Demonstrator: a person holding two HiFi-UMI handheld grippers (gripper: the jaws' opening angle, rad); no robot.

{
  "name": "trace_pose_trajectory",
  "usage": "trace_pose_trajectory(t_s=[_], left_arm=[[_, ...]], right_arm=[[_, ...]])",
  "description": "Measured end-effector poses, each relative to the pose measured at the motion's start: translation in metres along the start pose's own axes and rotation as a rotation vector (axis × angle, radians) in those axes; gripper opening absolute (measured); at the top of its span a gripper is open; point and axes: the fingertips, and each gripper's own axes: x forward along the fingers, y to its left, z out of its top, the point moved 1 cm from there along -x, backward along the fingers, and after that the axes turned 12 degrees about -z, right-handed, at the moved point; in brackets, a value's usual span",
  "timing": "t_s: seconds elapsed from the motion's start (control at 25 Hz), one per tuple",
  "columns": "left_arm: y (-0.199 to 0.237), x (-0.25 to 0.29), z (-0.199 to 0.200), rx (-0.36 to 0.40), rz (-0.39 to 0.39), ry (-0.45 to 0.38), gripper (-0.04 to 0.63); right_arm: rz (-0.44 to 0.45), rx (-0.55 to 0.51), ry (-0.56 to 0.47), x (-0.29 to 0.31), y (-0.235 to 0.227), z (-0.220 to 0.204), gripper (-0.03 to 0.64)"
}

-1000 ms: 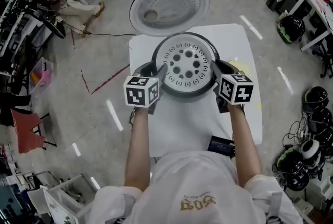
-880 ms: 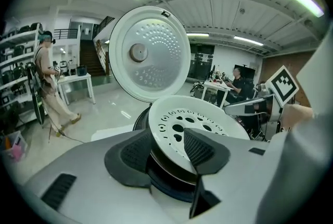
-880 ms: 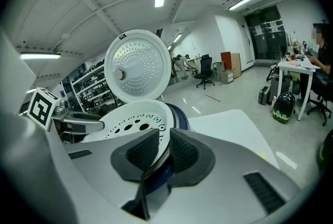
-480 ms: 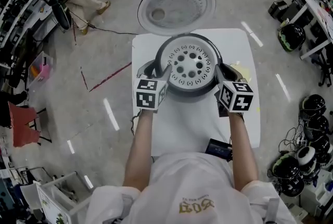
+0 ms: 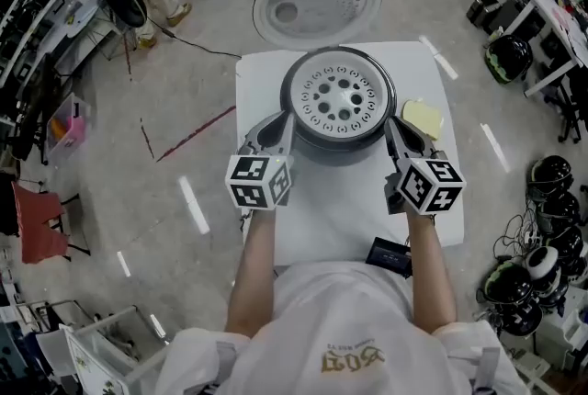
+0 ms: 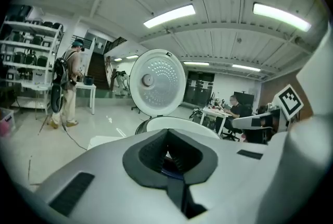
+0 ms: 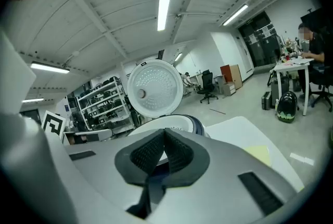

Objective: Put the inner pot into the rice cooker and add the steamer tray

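Head view: the left gripper [image 5: 281, 121] and right gripper [image 5: 395, 127] have drawn back nearer, off the steamer tray [image 5: 340, 97] — jaws just closed, empty. The tray sits in the rice cooker [image 5: 312, 138], far on the table [image 5: 340, 209] — task likely finished.

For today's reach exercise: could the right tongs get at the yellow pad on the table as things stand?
Probably yes: the yellow pad lies bare beside the right tongs, nothing between them, though the tongs are shut and must open.
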Motion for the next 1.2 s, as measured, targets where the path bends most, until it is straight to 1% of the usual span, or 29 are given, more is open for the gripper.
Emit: trace_pose_trajectory(t_s=[0.08,0.12,0.32,0.48,0.52,0.68,0.84,1.2], left_arm=[[-0.006,-0.011,-0.006,-0.046,-0.032,-0.006,0.018],[-0.009,-0.015,-0.009,-0.057,-0.044,-0.005,0.018],[-0.029,-0.037,-0.022,-0.026,-0.075,-0.009,0.018],[-0.049,-0.049,-0.034,-0.077,-0.163,-0.019,0.018],[-0.053,-0.050,-0.036,-0.080,-0.175,-0.017,0.018],[-0.057,-0.053,-0.039,-0.056,-0.180,-0.007,0.018],[-0.055,-0.059,-0.039,-0.048,-0.173,-0.008,0.018],[-0.058,-0.064,-0.040,-0.058,-0.179,-0.011,0.018]], right_arm=[[-0.014,-0.026,-0.008,-0.011,0.007,-0.006,0.012],[-0.024,-0.041,-0.014,-0.017,0.010,-0.010,0.012],[-0.056,-0.058,-0.043,-0.043,0.020,-0.026,0.012],[-0.068,-0.056,-0.044,-0.060,0.026,-0.038,0.012],[-0.074,-0.057,-0.043,-0.063,0.027,-0.041,0.012],[-0.095,-0.054,-0.046,-0.071,0.030,-0.042,0.012],[-0.102,-0.050,-0.047,-0.076,0.034,-0.044,0.012],[-0.109,-0.039,-0.044,-0.082,0.037,-0.047,0.012]])
